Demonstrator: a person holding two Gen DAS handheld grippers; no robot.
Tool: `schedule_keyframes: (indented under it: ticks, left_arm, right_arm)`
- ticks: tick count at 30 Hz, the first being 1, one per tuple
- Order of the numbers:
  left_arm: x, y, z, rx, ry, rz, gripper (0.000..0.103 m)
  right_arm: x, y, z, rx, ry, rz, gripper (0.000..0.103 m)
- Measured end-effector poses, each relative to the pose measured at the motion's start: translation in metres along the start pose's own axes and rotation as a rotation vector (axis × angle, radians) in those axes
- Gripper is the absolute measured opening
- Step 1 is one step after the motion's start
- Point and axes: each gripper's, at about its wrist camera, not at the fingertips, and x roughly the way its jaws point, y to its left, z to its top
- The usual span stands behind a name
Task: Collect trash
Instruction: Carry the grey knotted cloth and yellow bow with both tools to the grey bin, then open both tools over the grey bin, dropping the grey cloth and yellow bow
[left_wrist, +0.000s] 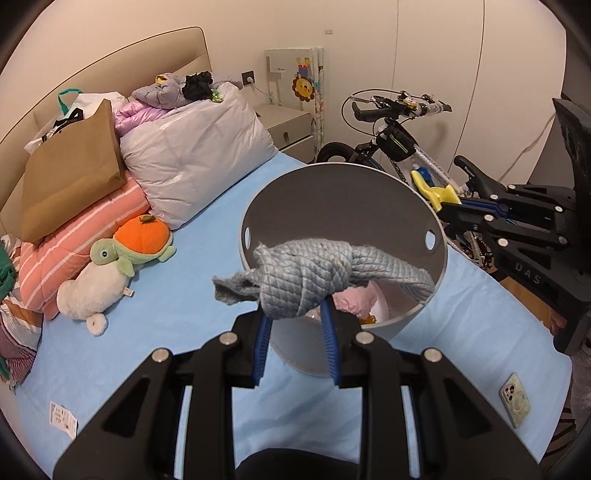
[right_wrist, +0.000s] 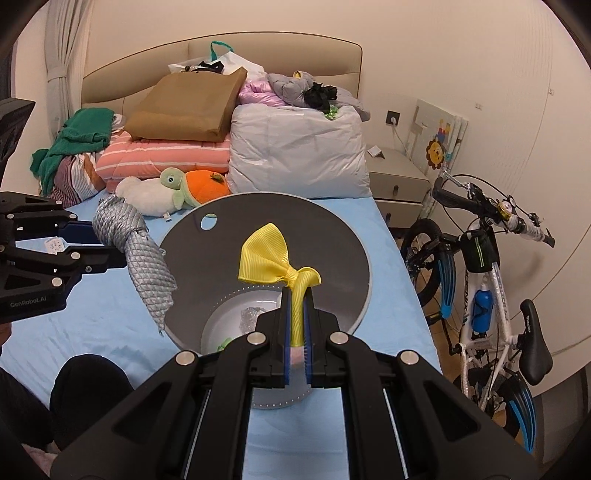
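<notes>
A grey round bin (left_wrist: 343, 206) stands on the blue bed sheet, with a pink scrap (left_wrist: 356, 300) and small orange bits at its bottom. My left gripper (left_wrist: 295, 314) is shut on a knotted grey-blue cloth (left_wrist: 306, 277), held over the bin's near rim. In the right wrist view that left gripper (right_wrist: 101, 243) holds the cloth (right_wrist: 144, 266) at the bin's (right_wrist: 266, 229) left edge. My right gripper (right_wrist: 297, 291) is shut on a yellow ribbon (right_wrist: 266, 254) above the bin's opening. The left wrist view shows this right gripper (left_wrist: 448, 208) and ribbon (left_wrist: 437, 194) just beyond the far right rim.
A paper receipt (left_wrist: 62, 421) and a phone (left_wrist: 515, 398) lie on the sheet. A plush turtle (left_wrist: 140, 243), pillows (left_wrist: 192, 158) and a brown paper bag (left_wrist: 74, 173) crowd the headboard end. A bicycle (right_wrist: 487, 280) and a nightstand (right_wrist: 399, 181) stand beside the bed. A person's knee (right_wrist: 88, 384) shows lower left.
</notes>
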Motion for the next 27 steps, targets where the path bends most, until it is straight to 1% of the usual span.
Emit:
schedule_keyframes:
  ticks: [10, 11, 12, 13, 14, 15, 26, 27]
  left_arm:
    - [0.013, 0.006, 0.007, -0.018, 0.011, 0.004, 0.026]
    - [0.015, 0.006, 0.008, -0.018, 0.012, 0.004, 0.026]
    - [0.016, 0.006, 0.009, -0.019, 0.014, 0.003, 0.026]
    - [0.018, 0.006, 0.009, -0.02, 0.016, 0.002, 0.026]
    - [0.019, 0.006, 0.009, -0.021, 0.017, 0.001, 0.027]
    - [0.021, 0.006, 0.01, -0.022, 0.019, 0.0, 0.027]
    - [0.045, 0.001, 0.022, -0.025, 0.032, -0.032, 0.027]
    - [0.048, 0.0, 0.023, -0.028, 0.032, -0.037, 0.03]
  right_arm:
    - [0.024, 0.0, 0.017, -0.034, 0.006, 0.044, 0.005]
    - [0.025, -0.001, 0.018, -0.031, 0.004, 0.047, 0.008]
    - [0.026, -0.001, 0.018, -0.027, 0.003, 0.05, 0.016]
    - [0.028, -0.002, 0.018, -0.024, 0.005, 0.05, 0.021]
    - [0.029, -0.003, 0.019, -0.022, 0.005, 0.05, 0.03]
    - [0.029, -0.002, 0.019, -0.02, 0.004, 0.047, 0.035]
    - [0.035, -0.013, 0.021, -0.013, 0.011, 0.02, 0.036]
    - [0.035, -0.014, 0.021, -0.013, 0.012, 0.016, 0.036]
